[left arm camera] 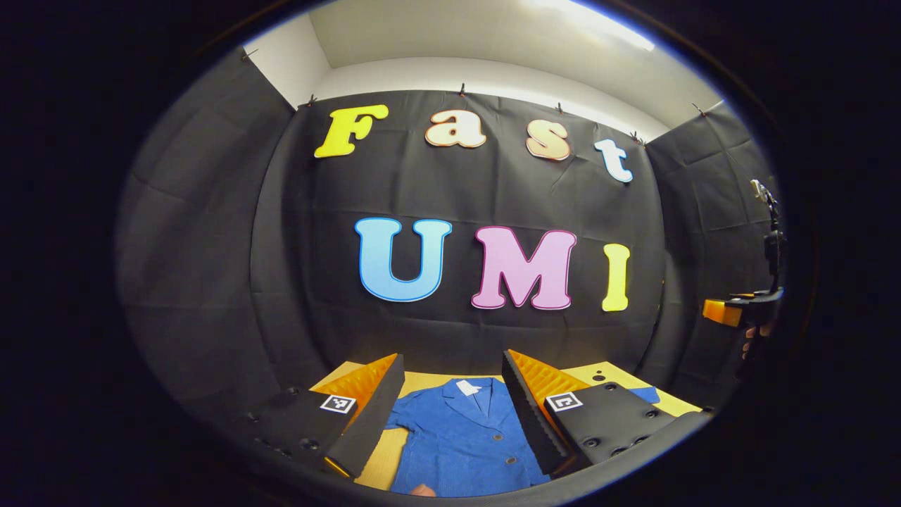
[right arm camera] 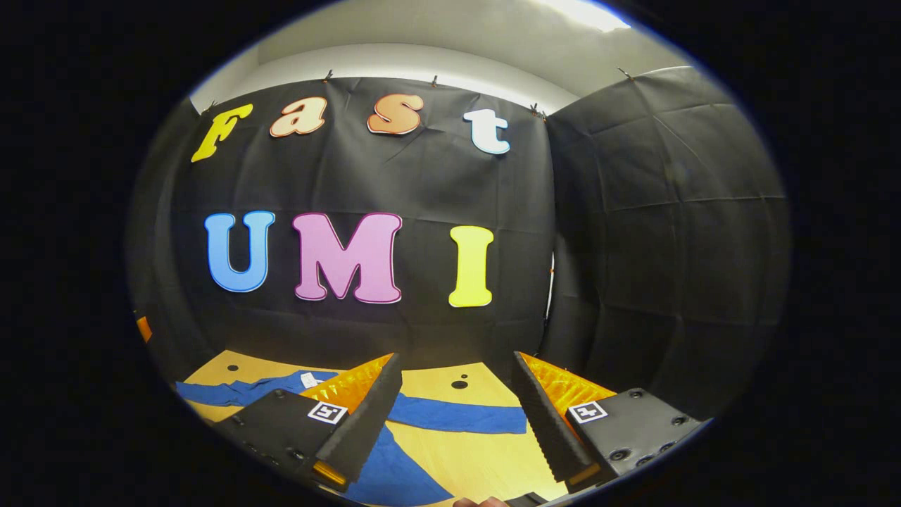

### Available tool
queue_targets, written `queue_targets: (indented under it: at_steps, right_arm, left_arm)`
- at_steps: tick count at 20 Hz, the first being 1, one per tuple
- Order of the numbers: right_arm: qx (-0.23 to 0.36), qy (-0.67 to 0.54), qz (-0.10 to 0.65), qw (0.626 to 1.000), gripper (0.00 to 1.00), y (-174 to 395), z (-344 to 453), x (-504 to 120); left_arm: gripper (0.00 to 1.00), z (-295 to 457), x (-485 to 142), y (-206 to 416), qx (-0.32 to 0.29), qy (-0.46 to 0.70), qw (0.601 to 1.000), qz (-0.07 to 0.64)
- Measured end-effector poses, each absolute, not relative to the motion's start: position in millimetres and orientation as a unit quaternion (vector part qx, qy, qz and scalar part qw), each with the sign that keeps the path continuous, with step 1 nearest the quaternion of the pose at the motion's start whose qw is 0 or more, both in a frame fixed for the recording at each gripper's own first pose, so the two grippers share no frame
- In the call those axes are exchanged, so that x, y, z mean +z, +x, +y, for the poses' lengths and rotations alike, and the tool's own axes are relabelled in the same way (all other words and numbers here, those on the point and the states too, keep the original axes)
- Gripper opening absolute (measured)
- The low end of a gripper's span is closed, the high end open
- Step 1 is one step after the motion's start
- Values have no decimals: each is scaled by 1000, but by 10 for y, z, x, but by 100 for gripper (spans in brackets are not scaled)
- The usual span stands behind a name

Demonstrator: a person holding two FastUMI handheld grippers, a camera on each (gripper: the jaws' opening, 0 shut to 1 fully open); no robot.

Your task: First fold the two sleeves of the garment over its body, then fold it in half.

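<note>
In the left gripper view, the left hand-held gripper (left arm camera: 450, 415) hangs above the counter (left arm camera: 415, 384) with its two fingers (left arm camera: 366, 419) spread wide apart and nothing between them. Seen through that gap, the blue garment (left arm camera: 461, 440) lies flat on the counter, front side up, collar pointing toward the booth's back wall, buttons down its middle. One sleeve (left arm camera: 644, 394) reaches out to the side past the far finger. At the edge of this view a second gripper (left arm camera: 739, 310) is held up, well above the garment.

In the right gripper view, the right hand-held gripper (right arm camera: 457, 422) also has its fingers (right arm camera: 549, 415) wide apart and empty, above the counter (right arm camera: 486, 451). The garment (right arm camera: 394, 479) spreads below it, and one sleeve (right arm camera: 457, 417) stretches straight out from the garment's body across the bare counter, lying between the fingers without touching them.
</note>
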State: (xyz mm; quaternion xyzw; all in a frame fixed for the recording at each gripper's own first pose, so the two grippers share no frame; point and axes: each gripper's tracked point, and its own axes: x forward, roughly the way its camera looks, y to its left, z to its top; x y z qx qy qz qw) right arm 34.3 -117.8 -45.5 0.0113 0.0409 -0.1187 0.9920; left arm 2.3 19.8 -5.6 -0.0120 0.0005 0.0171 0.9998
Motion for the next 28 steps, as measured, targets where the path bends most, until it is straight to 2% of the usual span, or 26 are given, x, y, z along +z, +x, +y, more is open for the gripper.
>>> queue_targets:
  at_steps: [1,2,6,12,17,21,24,28]
  right_arm:
    - [-117,5,42,992,91,382,-1226,-483]
    - [-114,0,45,992,98,425,-1275,-526]
    - [-113,-5,55,992,98,701,-1525,-676]
    - [-107,8,108,988,98,1272,-1854,-1250]
    - [-108,13,205,973,99,1802,-2219,-2299]
    - [-135,68,308,939,99,2054,-2544,-3331]
    - [-158,103,388,902,100,2096,-2765,-4040]
    - [-180,129,434,873,100,2064,-2982,-4531]
  left_arm:
    - [80,154,-69,74,17,-11,1000,0]
    - [80,111,-72,135,19,-9,1000,0]
    - [80,-102,-45,345,25,-13,1000,3]
    - [80,-324,-50,580,32,-6,999,4]
    - [80,-555,-83,683,42,-2,999,13]
    - [80,-580,-54,713,69,19,997,20]
    - [80,-575,-47,677,98,23,995,21]
    - [81,-632,-206,671,123,9,991,48]
